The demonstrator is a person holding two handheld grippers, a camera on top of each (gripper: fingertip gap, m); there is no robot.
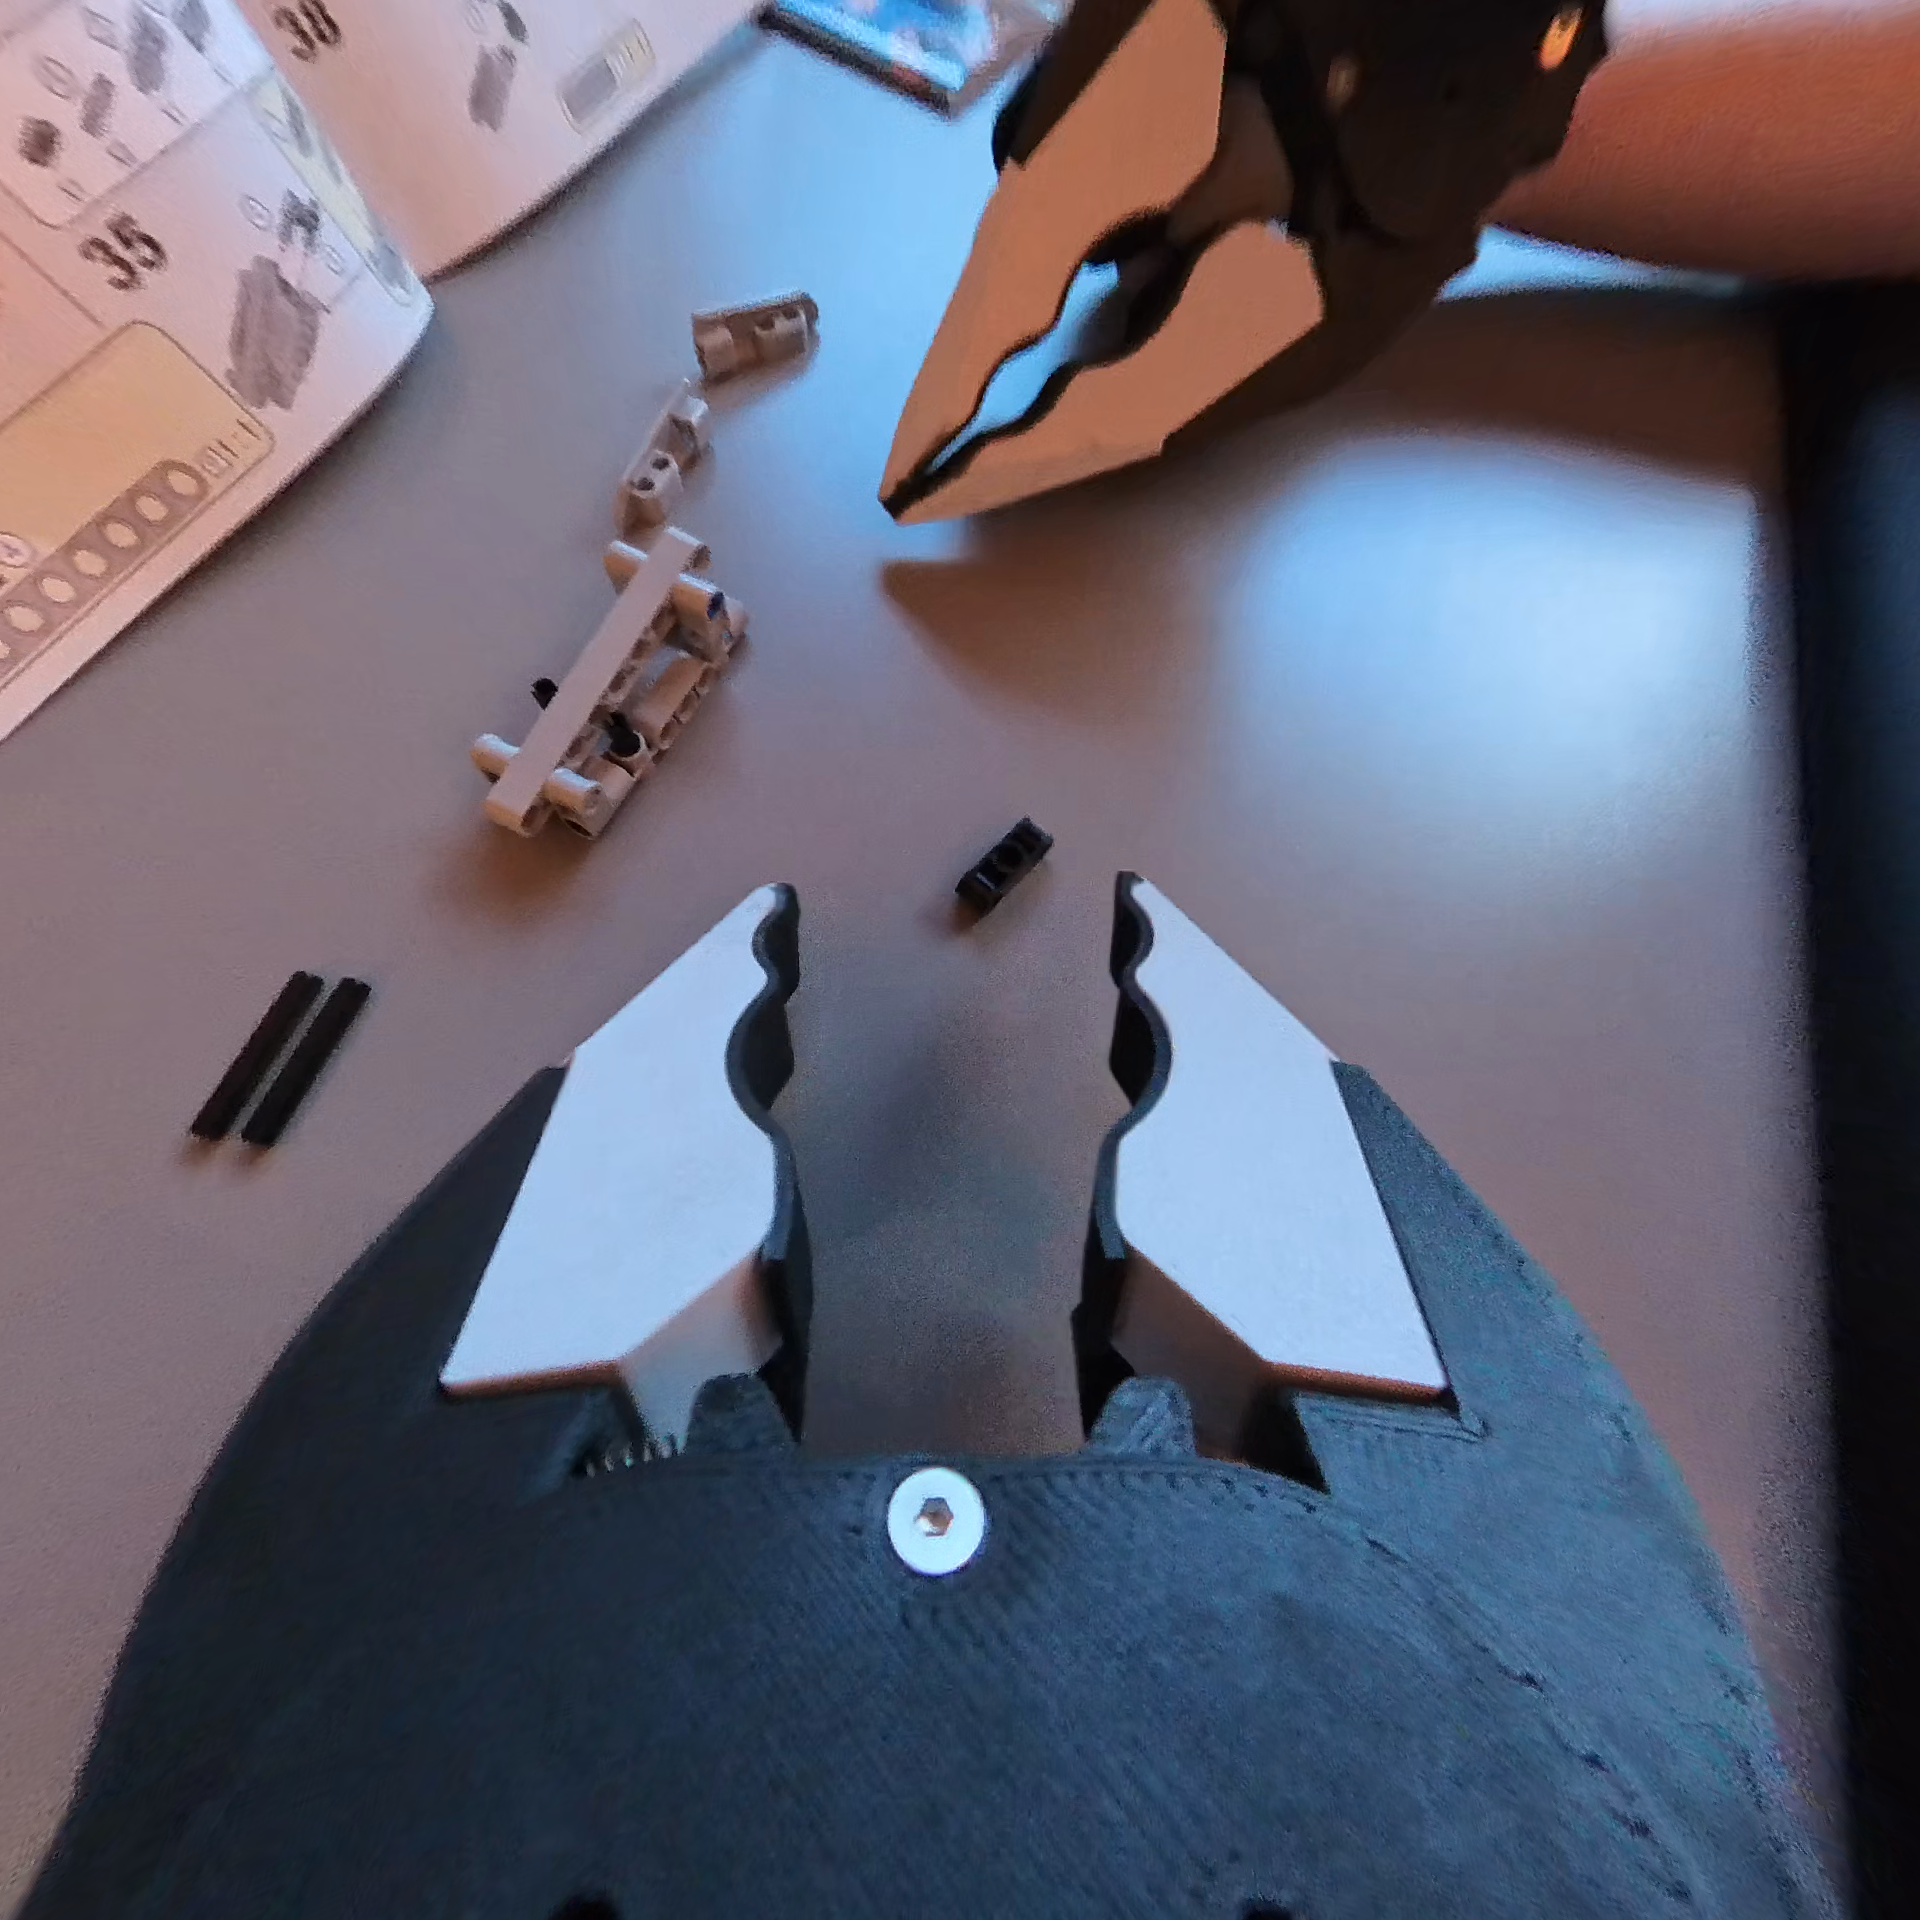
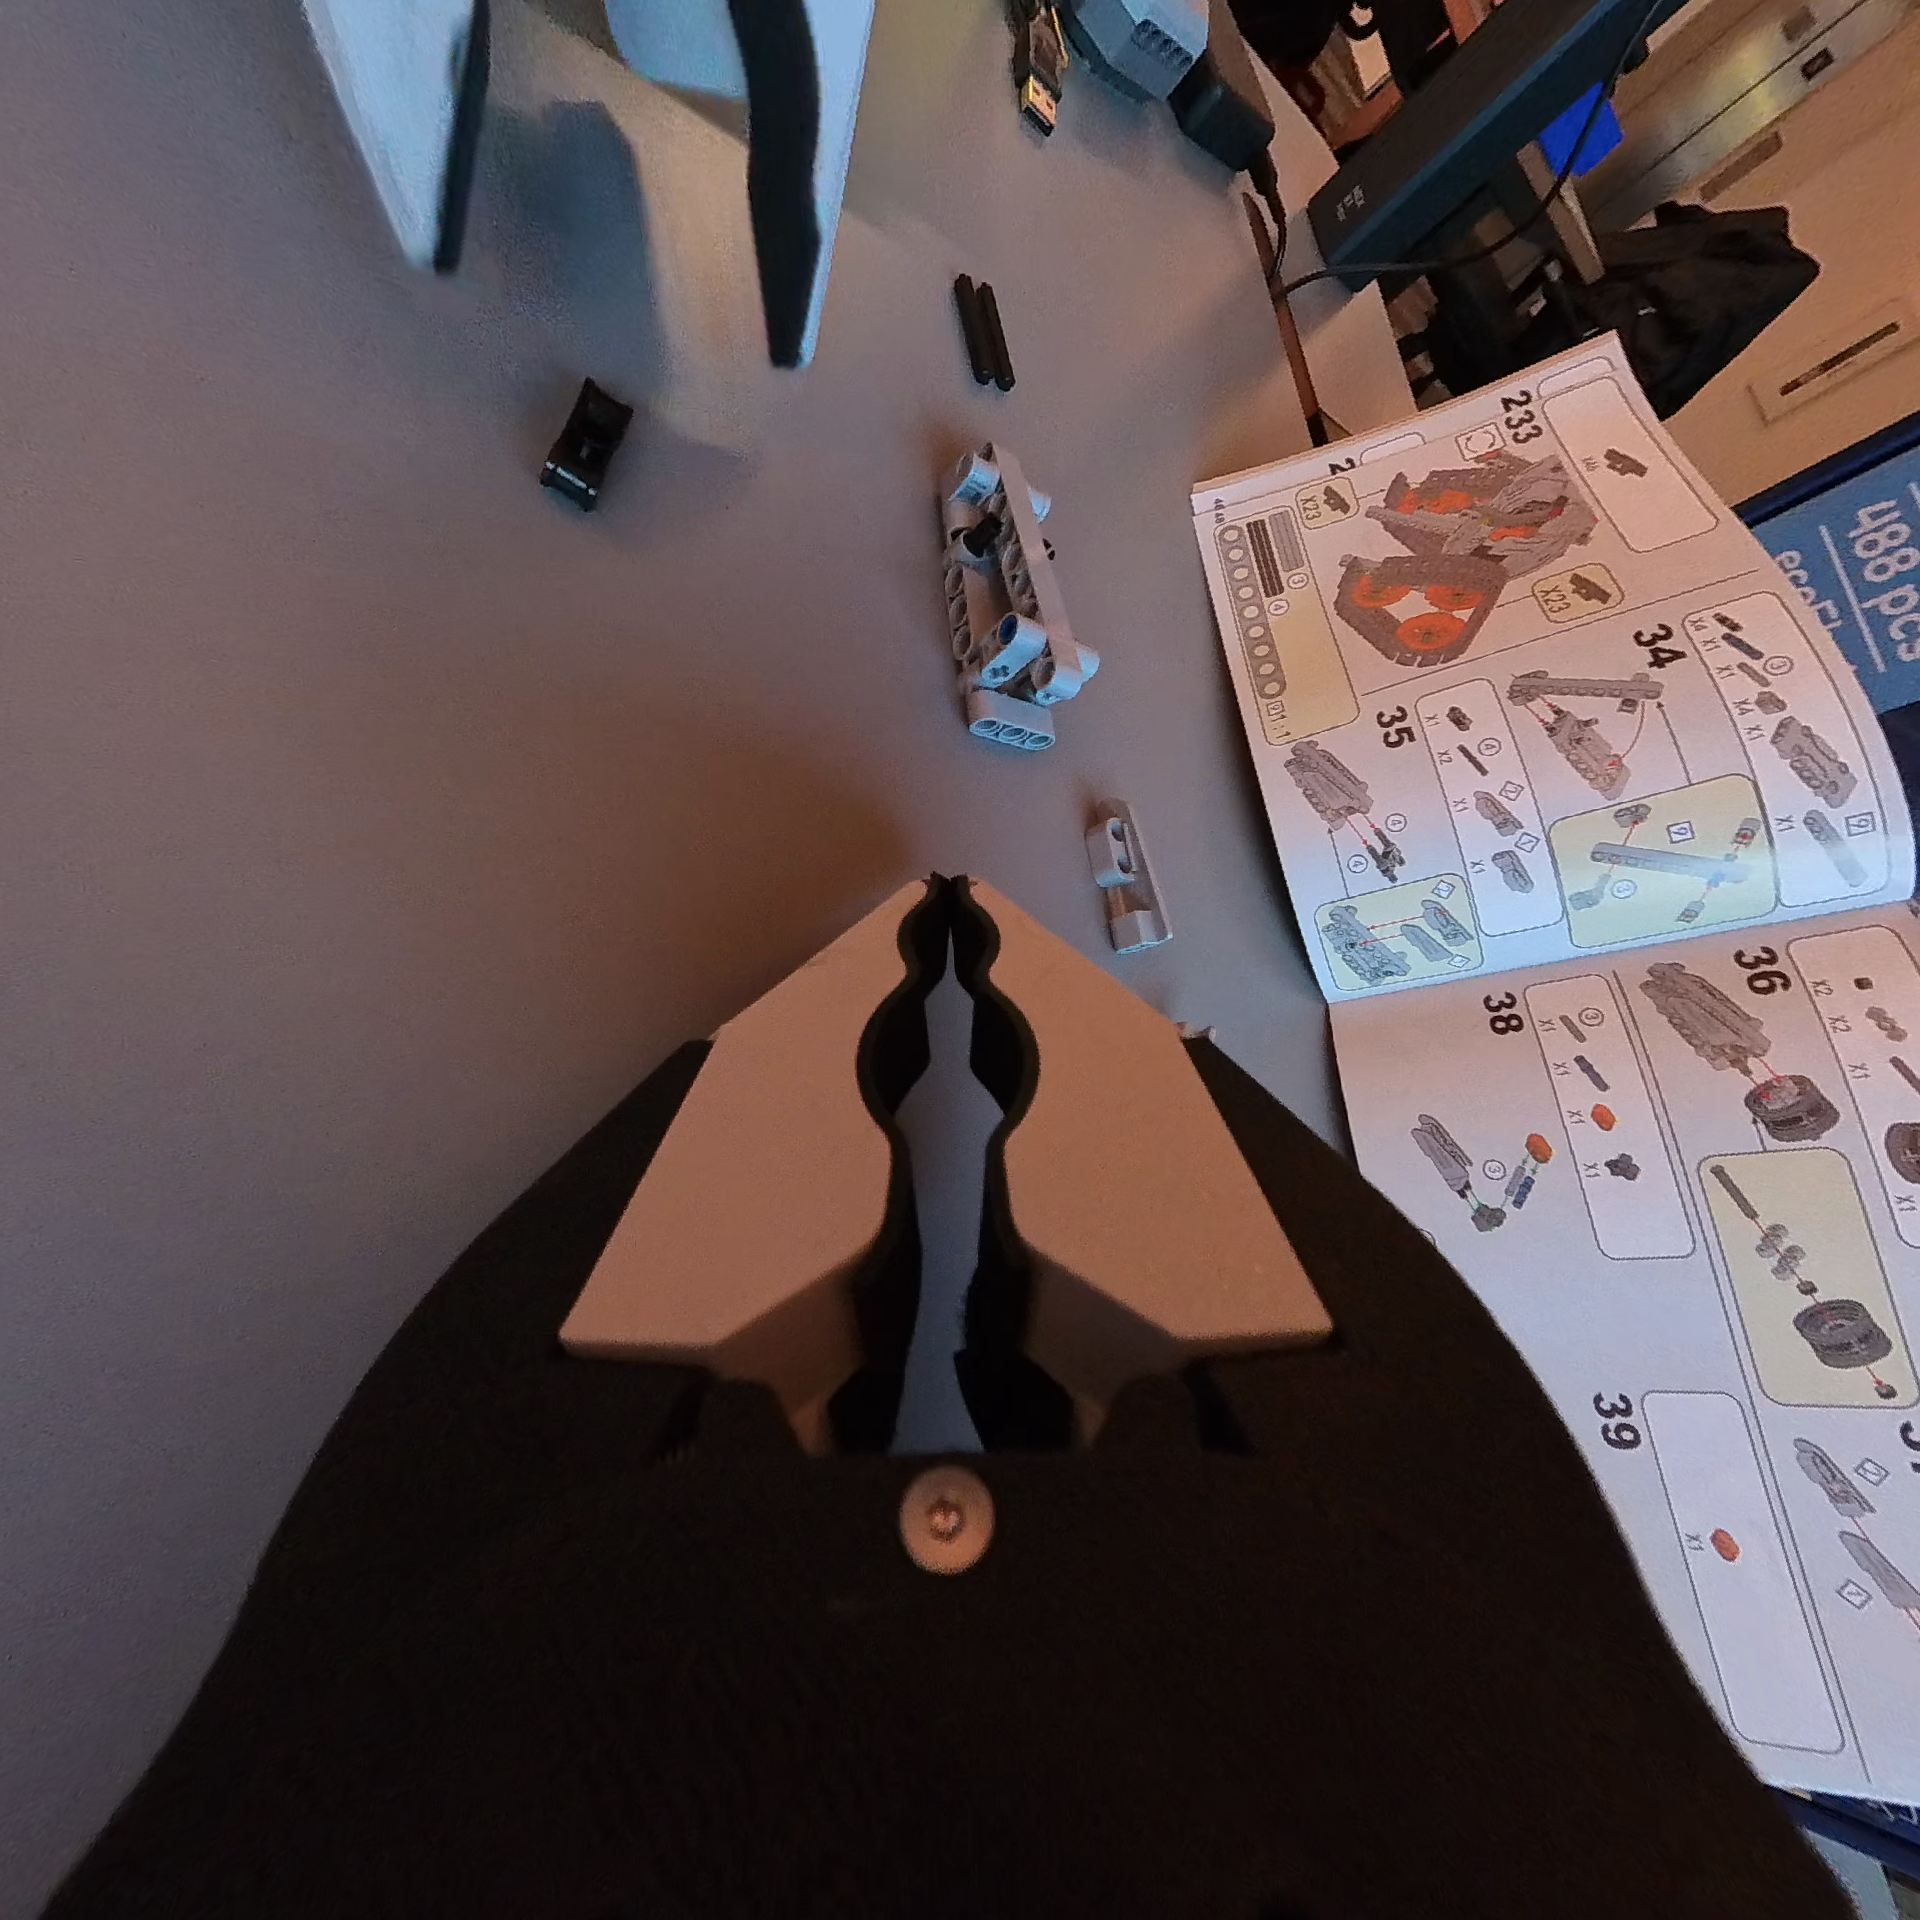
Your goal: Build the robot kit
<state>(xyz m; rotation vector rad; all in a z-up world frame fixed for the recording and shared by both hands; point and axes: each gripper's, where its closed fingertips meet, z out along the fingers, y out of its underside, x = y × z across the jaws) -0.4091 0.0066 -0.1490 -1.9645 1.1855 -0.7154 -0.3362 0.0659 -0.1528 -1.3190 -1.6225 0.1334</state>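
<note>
My left gripper (image 1: pixel 956 888) is open and empty, low over the table, with a small black connector piece (image 1: pixel 1004 864) just ahead between its fingertips; the piece also shows in the right wrist view (image 2: pixel 587 447). A grey beam assembly (image 1: pixel 613 691) lies ahead to the left, and shows in the right wrist view (image 2: pixel 1008 603). Two loose grey connectors (image 1: pixel 753 330) (image 1: pixel 665 452) lie beyond it. Two black axles (image 1: pixel 281 1060) lie side by side at the left. My right gripper (image 2: pixel 945 883) is shut and empty; it hovers at the upper right in the left wrist view (image 1: pixel 899 504), near a grey connector (image 2: pixel 1122 878).
An open instruction booklet (image 2: pixel 1558 935) lies along the table's side, also in the left wrist view (image 1: pixel 156 343). A blue box (image 2: pixel 1860 582) lies under it. Cables, a USB plug (image 2: pixel 1039 99) and a grey unit sit at the far table edge. The USB plug (image 2: pixel 1039 99) lies some 20 cm from my left tips, 30 cm from my right tips.
</note>
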